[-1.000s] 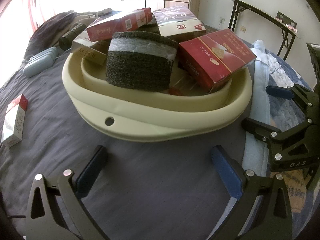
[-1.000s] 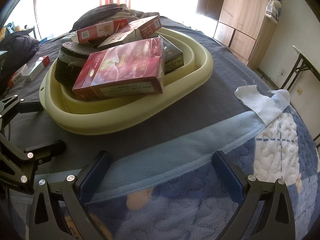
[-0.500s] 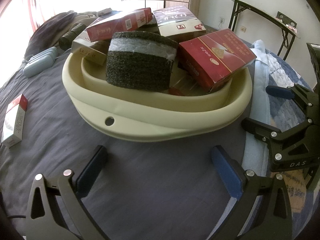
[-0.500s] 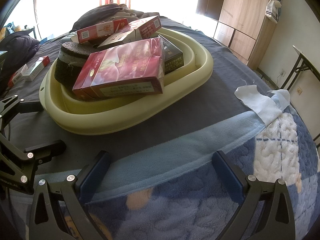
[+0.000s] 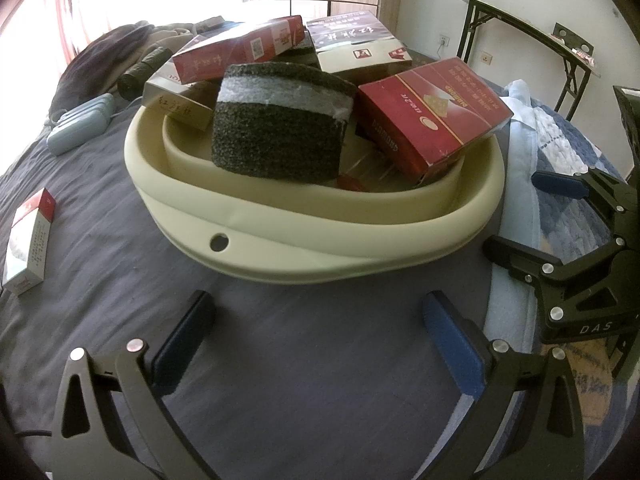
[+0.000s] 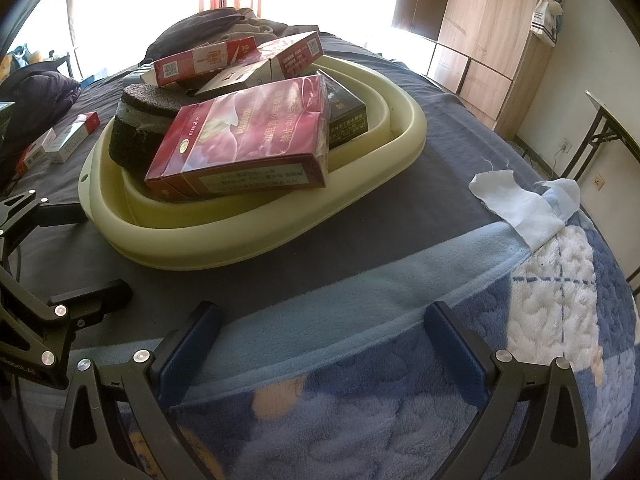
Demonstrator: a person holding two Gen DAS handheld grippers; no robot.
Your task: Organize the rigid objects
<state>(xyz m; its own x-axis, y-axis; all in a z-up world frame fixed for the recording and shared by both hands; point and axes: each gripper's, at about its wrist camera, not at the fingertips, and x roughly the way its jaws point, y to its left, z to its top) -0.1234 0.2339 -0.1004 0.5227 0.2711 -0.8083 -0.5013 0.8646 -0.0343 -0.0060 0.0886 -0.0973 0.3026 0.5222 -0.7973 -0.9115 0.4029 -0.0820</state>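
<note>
A cream oval basin [image 5: 304,236] [image 6: 256,240] sits on the bed, piled with a black-and-grey sponge block [image 5: 280,132] [image 6: 140,128], a large red carton [image 5: 432,112] [image 6: 248,140] and several other red and dark cartons. My left gripper [image 5: 320,320] hovers open just short of the basin's near rim, holding nothing. My right gripper [image 6: 324,332] is open too, over the blue blanket, to the basin's right. Each gripper shows at the edge of the other's view. A small red-and-white box [image 5: 30,244] lies loose on the sheet at left.
More small boxes [image 6: 64,140] lie left of the basin. A pale blue case [image 5: 80,128] and dark clothes [image 5: 100,64] lie at the far left. A white cloth [image 6: 520,204] rests on the blanket. A folding table [image 5: 528,36] and wardrobe [image 6: 480,28] stand beyond the bed.
</note>
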